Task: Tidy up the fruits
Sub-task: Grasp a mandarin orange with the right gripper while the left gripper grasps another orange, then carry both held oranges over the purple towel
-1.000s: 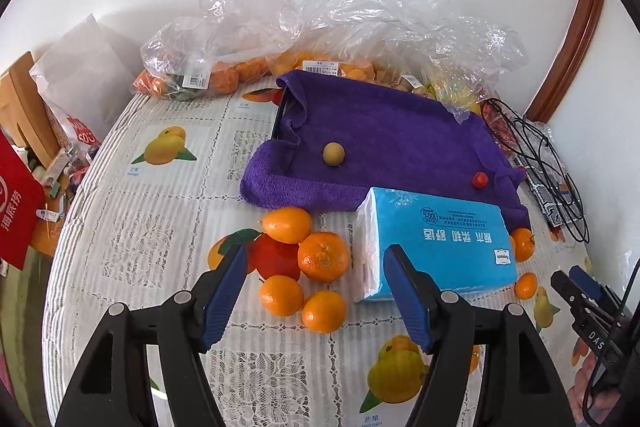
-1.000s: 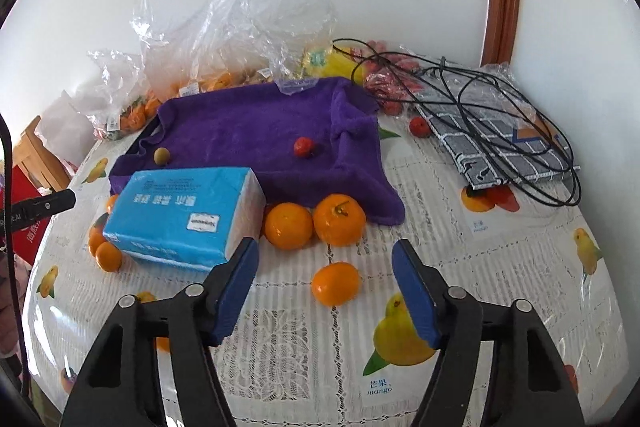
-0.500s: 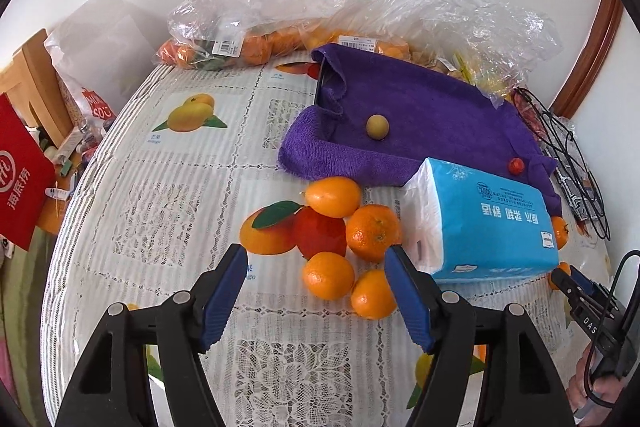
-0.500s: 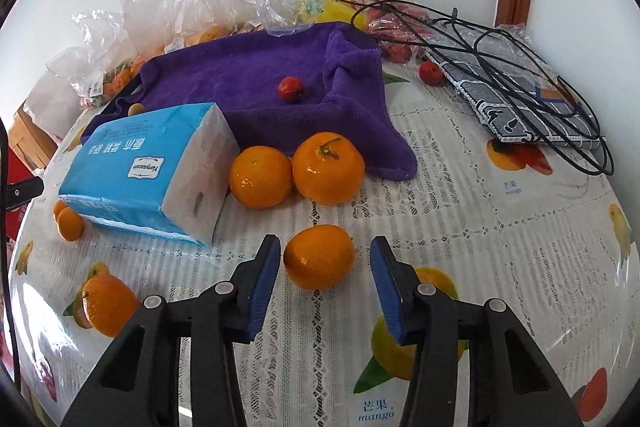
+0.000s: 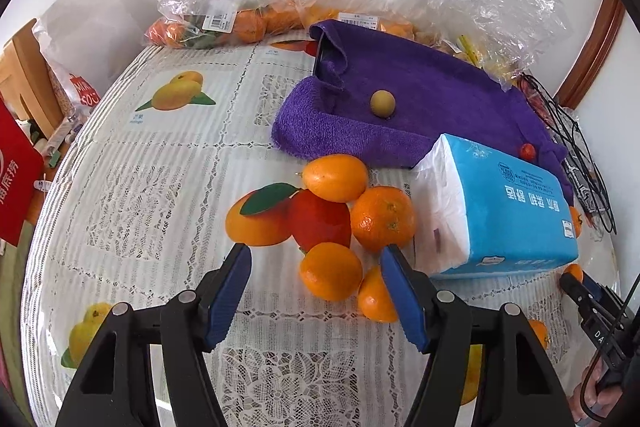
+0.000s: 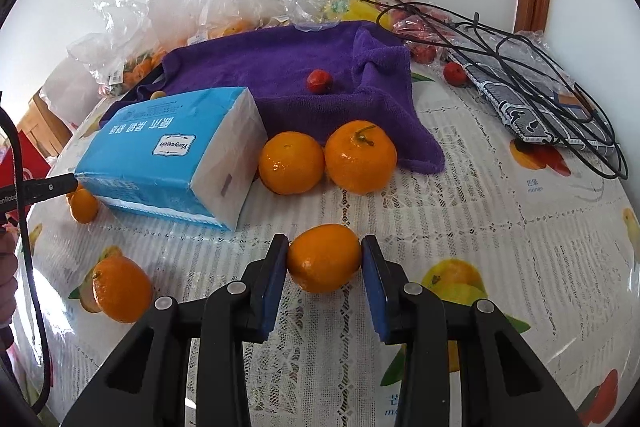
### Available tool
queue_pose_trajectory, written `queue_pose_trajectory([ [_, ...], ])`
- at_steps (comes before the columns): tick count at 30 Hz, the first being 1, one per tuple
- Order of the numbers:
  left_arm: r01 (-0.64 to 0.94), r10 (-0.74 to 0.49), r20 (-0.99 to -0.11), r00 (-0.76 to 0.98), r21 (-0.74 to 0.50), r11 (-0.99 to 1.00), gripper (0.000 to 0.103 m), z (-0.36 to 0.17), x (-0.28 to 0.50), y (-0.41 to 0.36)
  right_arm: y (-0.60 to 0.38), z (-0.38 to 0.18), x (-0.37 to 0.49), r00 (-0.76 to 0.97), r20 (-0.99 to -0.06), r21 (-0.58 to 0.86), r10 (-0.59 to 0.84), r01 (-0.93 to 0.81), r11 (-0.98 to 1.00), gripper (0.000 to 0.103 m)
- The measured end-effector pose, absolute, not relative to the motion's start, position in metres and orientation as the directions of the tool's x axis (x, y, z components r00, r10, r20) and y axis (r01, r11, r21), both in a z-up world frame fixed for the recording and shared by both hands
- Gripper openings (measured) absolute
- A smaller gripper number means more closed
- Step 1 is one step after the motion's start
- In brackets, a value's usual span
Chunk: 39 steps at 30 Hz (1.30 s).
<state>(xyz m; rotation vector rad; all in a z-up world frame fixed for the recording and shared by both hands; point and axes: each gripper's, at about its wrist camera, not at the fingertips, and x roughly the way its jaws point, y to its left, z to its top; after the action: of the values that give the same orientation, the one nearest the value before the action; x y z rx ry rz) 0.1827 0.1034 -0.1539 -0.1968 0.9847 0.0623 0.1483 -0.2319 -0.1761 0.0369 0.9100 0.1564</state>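
My right gripper (image 6: 324,261) is shut on an orange (image 6: 323,258) that rests on the tablecloth. Two more oranges (image 6: 291,163) (image 6: 361,157) sit beyond it against the purple towel (image 6: 288,71). A small red fruit (image 6: 319,81) lies on the towel. My left gripper (image 5: 316,277) is open just short of a cluster of oranges (image 5: 330,271) (image 5: 383,219) (image 5: 335,177); another orange (image 5: 374,295) is partly behind its right finger. A small yellow-green fruit (image 5: 383,103) and the red fruit (image 5: 527,151) lie on the towel (image 5: 400,99).
A blue tissue pack (image 5: 500,211) (image 6: 172,155) lies between the two orange groups. Plastic bags of fruit (image 5: 248,19) line the back by the wall. Black cables (image 6: 520,67) on a patterned pouch lie at right. Loose oranges (image 6: 120,289) (image 6: 84,205) sit left of the pack.
My right gripper moved forward and closed on the orange. My left gripper moved closer to the orange cluster and stays open.
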Motion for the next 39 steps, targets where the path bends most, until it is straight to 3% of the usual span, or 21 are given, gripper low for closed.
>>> queue_pose_trajectory([
  [5, -0.125, -0.080, -0.838, 0.540, -0.174, 0.977, 0.048, -0.160, 0.185, 0.108, -0.230, -0.176, 0.148, 0.607, -0.782, 0.093, 0.140, -0.109, 0.990, 0.037],
  [13, -0.087, -0.139, -0.834, 0.534, -0.217, 0.972, 0.033, -0.170, 0.182, 0.105, -0.226, -0.176, 0.149, 0.600, -0.788, 0.088, 0.134, -0.104, 0.991, 0.037],
  [29, -0.093, -0.136, -0.819, 0.557, -0.224, 0.970, 0.033, -0.162, 0.149, 0.113, -0.193, -0.173, 0.128, 0.584, -0.788, 0.112, 0.196, -0.176, 0.978, 0.037],
  [39, -0.011, -0.193, -0.810, 0.555, -0.239, 0.971, 0.033, -0.162, 0.133, 0.087, -0.192, -0.178, 0.119, 0.610, -0.768, 0.127, 0.198, -0.157, 0.979, 0.037],
])
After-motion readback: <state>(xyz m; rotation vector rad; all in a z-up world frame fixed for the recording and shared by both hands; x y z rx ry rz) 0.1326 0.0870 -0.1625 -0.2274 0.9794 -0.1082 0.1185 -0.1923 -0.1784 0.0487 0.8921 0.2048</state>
